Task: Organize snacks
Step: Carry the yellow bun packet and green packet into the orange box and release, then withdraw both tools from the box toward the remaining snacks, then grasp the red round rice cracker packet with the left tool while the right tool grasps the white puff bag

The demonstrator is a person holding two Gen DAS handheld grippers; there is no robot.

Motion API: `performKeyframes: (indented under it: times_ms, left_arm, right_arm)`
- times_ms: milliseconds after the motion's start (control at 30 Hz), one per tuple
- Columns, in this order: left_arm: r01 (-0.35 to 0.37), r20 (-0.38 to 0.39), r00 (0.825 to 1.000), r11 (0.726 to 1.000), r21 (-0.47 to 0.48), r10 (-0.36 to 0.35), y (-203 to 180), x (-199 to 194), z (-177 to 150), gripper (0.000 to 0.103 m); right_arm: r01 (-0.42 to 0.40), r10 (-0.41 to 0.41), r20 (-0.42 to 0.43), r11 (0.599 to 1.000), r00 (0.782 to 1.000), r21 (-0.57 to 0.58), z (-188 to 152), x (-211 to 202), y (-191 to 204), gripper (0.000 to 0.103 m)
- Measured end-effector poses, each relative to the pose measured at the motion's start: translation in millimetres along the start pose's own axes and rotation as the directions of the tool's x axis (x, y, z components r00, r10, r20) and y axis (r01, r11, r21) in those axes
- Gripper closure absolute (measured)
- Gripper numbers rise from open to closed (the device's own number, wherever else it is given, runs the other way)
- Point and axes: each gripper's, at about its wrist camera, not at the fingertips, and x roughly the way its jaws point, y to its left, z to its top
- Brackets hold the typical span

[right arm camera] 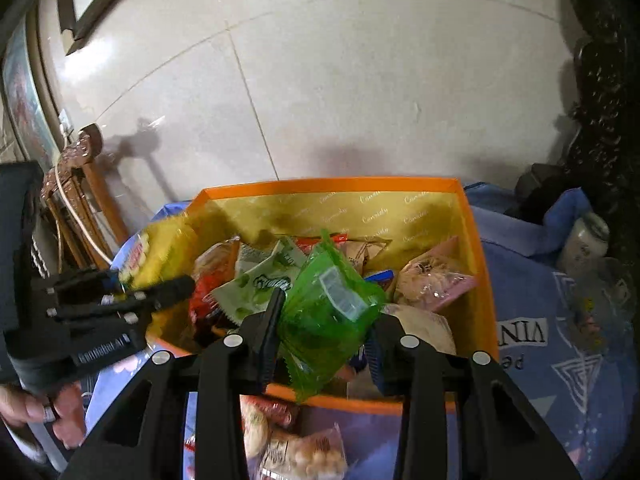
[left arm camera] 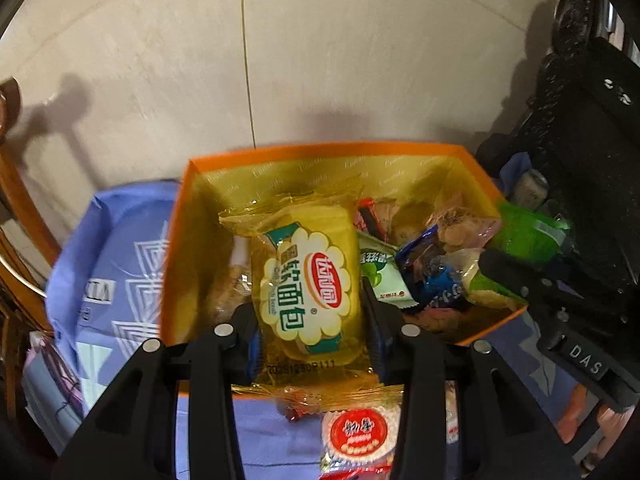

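An orange box [left arm camera: 320, 151] with a gold lining holds several wrapped snacks; it also shows in the right wrist view [right arm camera: 332, 184]. My left gripper [left arm camera: 310, 320] is shut on a yellow soft-bread packet [left arm camera: 306, 280] and holds it over the box's left half. My right gripper [right arm camera: 326, 320] is shut on a green translucent snack packet [right arm camera: 328, 308] and holds it over the box's near edge. That green packet [left arm camera: 524, 236] and the right gripper [left arm camera: 516, 276] show at the box's right side in the left wrist view. The left gripper [right arm camera: 160, 294] with the yellow packet [right arm camera: 160, 252] shows at the left.
A blue-violet printed cloth [left arm camera: 108, 280] covers the table under the box. More wrapped snacks lie in front of the box [left arm camera: 360, 436] [right arm camera: 296, 448]. A white can [right arm camera: 584, 240] stands at the right. A wooden chair [right arm camera: 80, 200] and a tiled wall stand behind.
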Motion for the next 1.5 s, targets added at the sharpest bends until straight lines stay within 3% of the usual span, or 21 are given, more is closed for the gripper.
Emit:
performKeyframes:
  times_ms: [33,67,100,133,267,467,667,933,1167,1500]
  left_arm:
    - [0.002,-0.003,1.000,1.000,-0.016,-0.002,1,6,0,0.061]
    - [-0.006,-0.002,1.000,0.999,-0.036,0.005,2,11,-1,0.044]
    - [-0.023,0.003,1.000,0.998,-0.052,0.023,3,13,-2,0.017]
    - [-0.052,0.024,0.998,0.996,-0.066,0.054,4,12,-4,0.011]
    - [-0.070,0.062,0.995,0.997,-0.026,0.072,3,-3,-13,0.010]
    - [-0.064,0.075,0.995,0.998,-0.001,0.064,-2,-35,-41,0.005]
    - [-0.056,0.033,0.998,0.998,0.031,0.055,-12,-49,-90,0.004]
    - [-0.051,-0.080,0.995,0.999,0.018,0.052,-23,-22,-132,0.004]
    - [-0.053,-0.141,0.989,0.997,-0.064,0.043,-17,5,-133,0.004]
    - [-0.079,-0.207,0.976,0.995,-0.064,0.064,-29,58,-123,0.004]
  right_arm:
    - [0.005,-0.005,0.006,1.000,1.000,0.013,1,4,-2,0.062]
    - [0.009,-0.009,0.012,1.000,1.000,0.030,1,7,-5,0.044]
    - [0.022,-0.023,0.017,0.999,1.000,0.041,1,9,-6,0.026]
    - [0.050,-0.052,0.035,0.998,0.998,0.045,-1,9,-7,0.024]
    - [0.054,-0.055,0.088,0.998,0.995,0.024,-14,-10,-10,0.024]
    - [0.041,-0.047,0.146,0.998,0.988,0.043,-39,-52,-24,0.011]
    - [0.012,-0.021,0.114,0.996,0.993,0.083,-78,-84,-33,0.005]
    - [-0.076,0.067,0.048,0.970,0.997,0.232,-132,-82,-48,0.005]
    - [-0.117,0.112,0.035,0.943,0.993,0.311,-153,-64,-66,0.005]
    - [-0.112,0.116,0.007,0.938,0.993,0.328,-158,-55,-74,0.005]
